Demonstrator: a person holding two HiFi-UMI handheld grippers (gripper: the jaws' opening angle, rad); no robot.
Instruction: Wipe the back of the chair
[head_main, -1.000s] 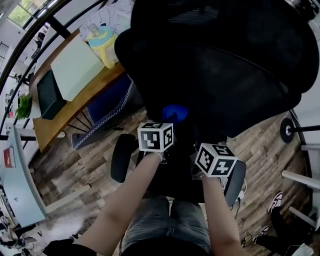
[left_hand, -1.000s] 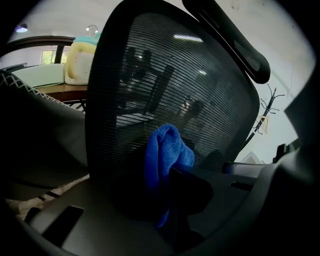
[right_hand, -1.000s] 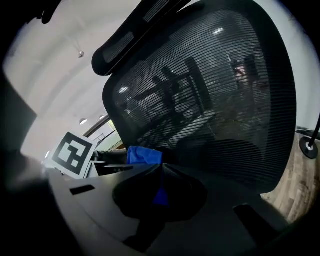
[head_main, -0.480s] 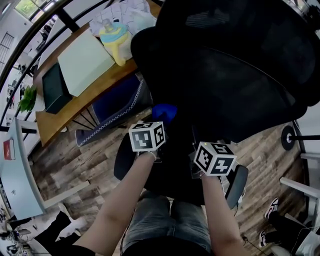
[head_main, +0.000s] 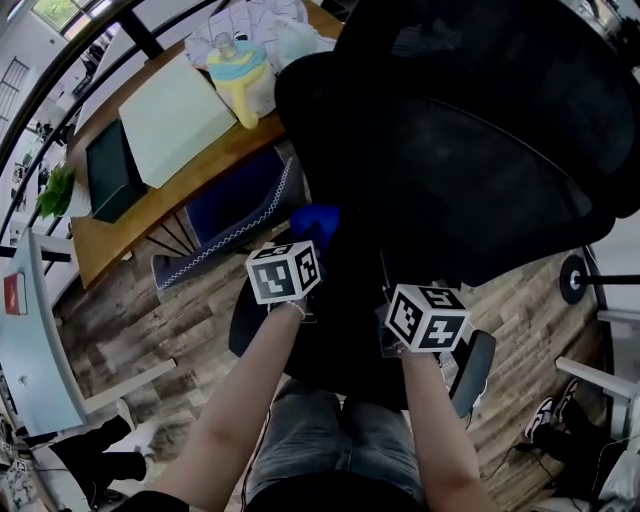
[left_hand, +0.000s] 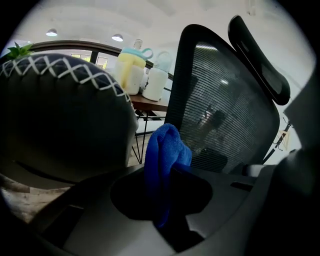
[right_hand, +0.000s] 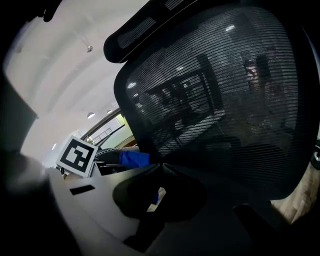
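The black mesh chair back (head_main: 470, 150) fills the upper right of the head view, with its headrest (left_hand: 260, 60) on top. My left gripper (left_hand: 167, 175) is shut on a folded blue cloth (left_hand: 165, 160). That cloth (head_main: 315, 225) sits by the lower left edge of the chair back; whether it touches the mesh (left_hand: 225, 110) I cannot tell. My right gripper (right_hand: 160, 166) is shut with nothing in it, its tips close to the lower mesh (right_hand: 220, 100). Its marker cube (head_main: 428, 316) is lower right of the left one (head_main: 284, 271).
A wooden table (head_main: 150, 215) at upper left carries a pale green board (head_main: 175, 120), a dark case (head_main: 108, 170) and a yellow-and-blue bottle (head_main: 242, 75). A dark cushioned seat with white zigzag stitching (head_main: 230, 205) stands under it. Someone's shoes (head_main: 545, 415) show at lower right.
My left gripper has carried the blue cloth leftward along the lower chair back toward its left edge. The right gripper has barely moved.
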